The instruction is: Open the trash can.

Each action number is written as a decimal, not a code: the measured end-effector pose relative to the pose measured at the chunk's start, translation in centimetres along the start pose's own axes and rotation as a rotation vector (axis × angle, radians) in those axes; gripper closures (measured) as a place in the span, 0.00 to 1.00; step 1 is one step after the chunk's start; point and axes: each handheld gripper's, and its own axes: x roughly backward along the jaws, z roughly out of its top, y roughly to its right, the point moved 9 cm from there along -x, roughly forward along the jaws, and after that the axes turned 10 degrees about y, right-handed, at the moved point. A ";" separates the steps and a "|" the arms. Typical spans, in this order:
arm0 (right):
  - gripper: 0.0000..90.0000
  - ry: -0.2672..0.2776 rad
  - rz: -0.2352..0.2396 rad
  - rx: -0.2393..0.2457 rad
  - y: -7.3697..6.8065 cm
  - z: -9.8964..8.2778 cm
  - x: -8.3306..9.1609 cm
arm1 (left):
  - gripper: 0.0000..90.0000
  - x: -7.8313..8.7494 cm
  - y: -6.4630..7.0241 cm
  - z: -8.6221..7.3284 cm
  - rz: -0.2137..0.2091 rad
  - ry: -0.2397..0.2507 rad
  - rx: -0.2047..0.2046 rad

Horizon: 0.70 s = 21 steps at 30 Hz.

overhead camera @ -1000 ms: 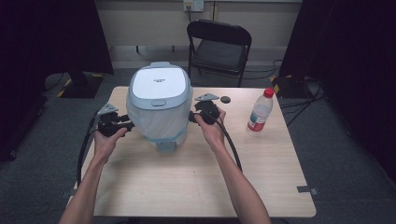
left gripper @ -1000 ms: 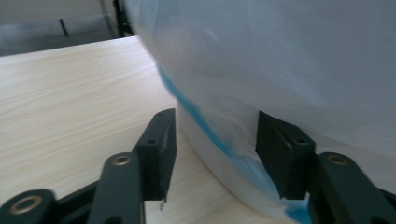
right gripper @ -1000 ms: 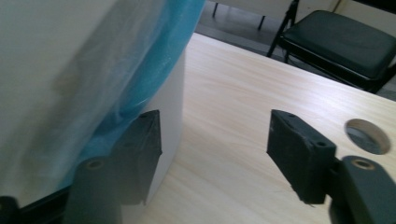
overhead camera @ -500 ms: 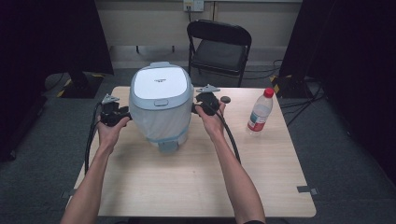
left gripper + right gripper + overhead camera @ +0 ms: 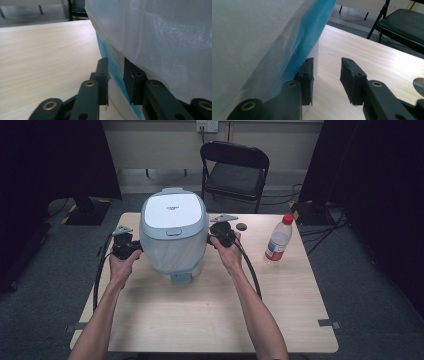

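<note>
Both tongs sat at the sides of the big white pot (image 5: 173,215) in the high view, the left tongs (image 5: 137,248) on one side and the right tongs (image 5: 212,239) on the other. The pot stood at the far middle of the table (image 5: 200,320) and wore a thin see-through bag (image 5: 172,257) around its lower part. A water bottle (image 5: 277,242) stood well apart on the right, a small dark cap (image 5: 242,226) lay near the right tongs, and a black chair (image 5: 235,175) waited behind the table. In the left gripper view, the left tongs (image 5: 116,66) had just squeezed nearly together, and the blue edge of the bag (image 5: 162,37) ran between the two black tips, so they looked to be pinching it. In the right gripper view, the right tongs (image 5: 327,62) had just been closing too, but a gap was left between the tips with only bare table showing in it. The bag (image 5: 249,37) hung over one tip and was not yet caught. So one side of the bag seemed held and the other side was not, and the bag probably could not be pulled off evenly until the right tongs got hold of it.
</note>
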 end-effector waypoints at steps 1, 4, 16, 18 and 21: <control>0.72 0.004 0.002 -0.005 0.0 -0.1 0.2 | 0.83 0.3 0.4 -0.2 -0.017 -0.010 -0.007; 0.74 0.011 0.007 -0.031 -0.2 -0.3 0.6 | 0.84 0.6 1.0 -0.4 -0.021 -0.013 -0.022; 0.75 0.030 0.043 -0.074 -0.9 -2.1 4.8 | 0.86 2.2 3.8 -1.5 -0.078 -0.025 -0.029; 0.75 0.029 0.045 -0.073 -1.1 -2.3 5.3 | 0.86 2.5 4.2 -1.6 -0.092 -0.036 -0.042; 0.73 0.033 0.055 -0.081 -1.3 -2.7 6.1 | 0.86 3.0 4.8 -1.7 -0.106 -0.057 -0.079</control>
